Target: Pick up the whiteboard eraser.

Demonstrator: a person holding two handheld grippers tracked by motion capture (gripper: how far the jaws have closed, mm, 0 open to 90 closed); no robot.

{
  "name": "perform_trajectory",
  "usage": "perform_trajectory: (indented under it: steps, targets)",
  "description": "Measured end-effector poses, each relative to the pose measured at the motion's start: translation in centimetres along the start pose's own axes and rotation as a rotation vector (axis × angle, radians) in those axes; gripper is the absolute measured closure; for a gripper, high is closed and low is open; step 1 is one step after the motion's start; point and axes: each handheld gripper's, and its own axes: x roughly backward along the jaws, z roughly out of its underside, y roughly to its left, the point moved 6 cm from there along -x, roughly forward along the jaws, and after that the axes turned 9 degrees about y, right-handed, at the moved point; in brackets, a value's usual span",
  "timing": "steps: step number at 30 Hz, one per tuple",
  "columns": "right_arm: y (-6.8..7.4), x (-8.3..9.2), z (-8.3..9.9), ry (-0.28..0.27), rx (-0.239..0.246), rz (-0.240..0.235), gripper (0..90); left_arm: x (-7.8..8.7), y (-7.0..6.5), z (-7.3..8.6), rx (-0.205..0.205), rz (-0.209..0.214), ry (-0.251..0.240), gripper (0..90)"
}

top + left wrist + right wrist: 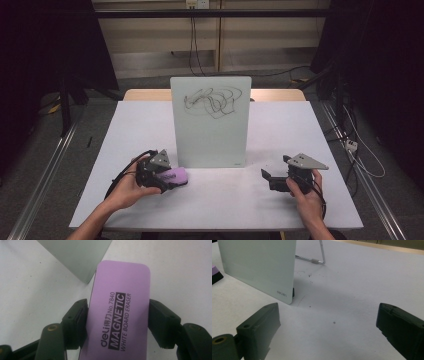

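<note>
Pick-up step in hand: left gripper (117,315) with fingers (163,323) pinching the purple eraser (120,307) by its long sides, eraser lying flat on the bench (280,200) just beside the lower left corner of the upright whiteboard (210,135). Right gripper (327,332) parked near the board's right side, fingers spread, holding nothing. Next, probably: lift eraser clear, tilt felt toward the scribble (212,102), wipe without tipping the board.

Eraser (117,315) near end cut off by bottom edge in left gripper view; whiteboard (259,267) top cropped in right gripper view.
</note>
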Motion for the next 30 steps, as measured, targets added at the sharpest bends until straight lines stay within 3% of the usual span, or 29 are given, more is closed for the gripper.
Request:
perform_trajectory:
  steps: [8, 15, 16, 18, 19, 26, 27, 28, 30]
  targets:
    - [0.0, -0.1, 0.0, 0.001, 0.0, -0.004, 5.4, 0.0, 0.0, 0.0, -0.003, -0.014, -0.001, 38.1]
    - [-0.1, -0.3, -0.1, 0.007, -0.014, -0.007, 5.4, 0.3, 0.1, 0.2, 0.0, 0.01, -0.013, 39.3]
    - [-0.1, -0.4, -0.1, 0.007, -0.011, -0.006, 5.4, 0.4, 0.2, 0.2, 0.007, -0.01, -0.028, 39.4]
    - [0.0, -0.5, -0.1, 0.007, -0.013, -0.006, 5.4, 0.7, 0.3, 0.3, -0.001, -0.006, -0.036, 39.6]
    - [0.0, -0.5, -0.1, 0.008, -0.014, -0.005, 5.4, 0.9, 0.3, 0.2, 0.023, -0.008, -0.061, 39.6]
    - [-0.1, -0.5, 0.0, 0.01, -0.02, -0.002, 5.4, 2.2, 0.7, 0.1, 0.064, -0.019, -0.155, 39.9]
    - [-0.1, -0.4, -0.1, 0.009, -0.021, -0.002, 5.4, 2.3, 0.8, 0.1, 0.076, -0.051, -0.158, 39.9]
    - [-0.1, -0.4, 0.0, 0.01, -0.017, -0.002, 5.4, 2.4, 0.8, 0.0, 0.074, -0.028, -0.179, 39.9]
    - [0.0, -0.4, -0.1, 0.009, -0.015, -0.004, 5.4, 2.6, 0.8, 0.0, 0.085, -0.023, -0.201, 40.0]
